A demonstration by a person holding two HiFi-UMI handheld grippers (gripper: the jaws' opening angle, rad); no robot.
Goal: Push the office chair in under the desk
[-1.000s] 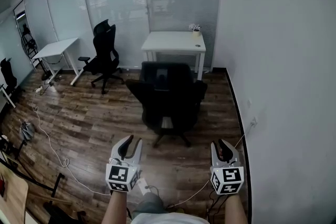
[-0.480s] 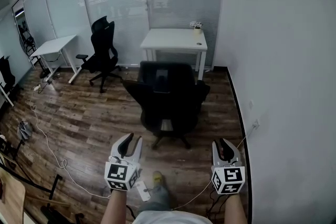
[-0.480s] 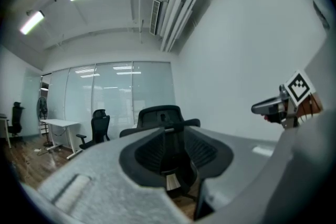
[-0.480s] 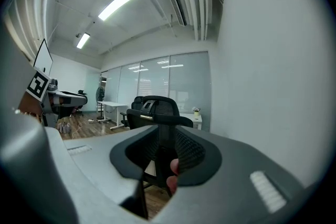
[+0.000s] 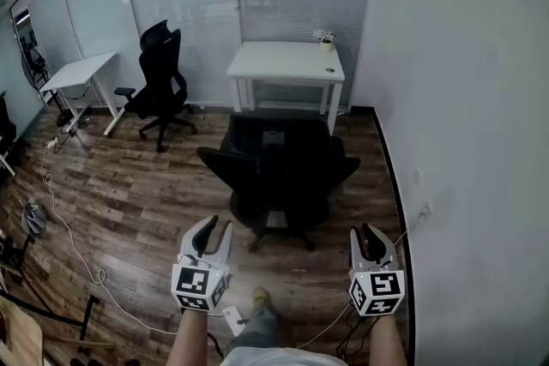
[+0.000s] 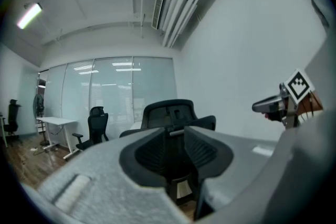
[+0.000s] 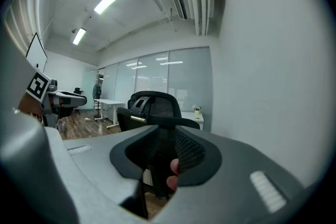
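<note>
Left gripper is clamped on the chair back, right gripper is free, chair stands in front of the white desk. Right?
No: the left gripper is free too. Head view shows it short of the office chair; left gripper view shows its jaws apart, nothing between. Right gripper free, chair in front of the white desk: correct.

The office chair [image 5: 279, 171] turns its back to the head view, its seat largely hidden behind the backrest; small object [image 5: 324, 38] on the desk [image 5: 287, 63] too small to identify; 2 forearms [image 5: 193, 339] cut off by the bottom edge.
</note>
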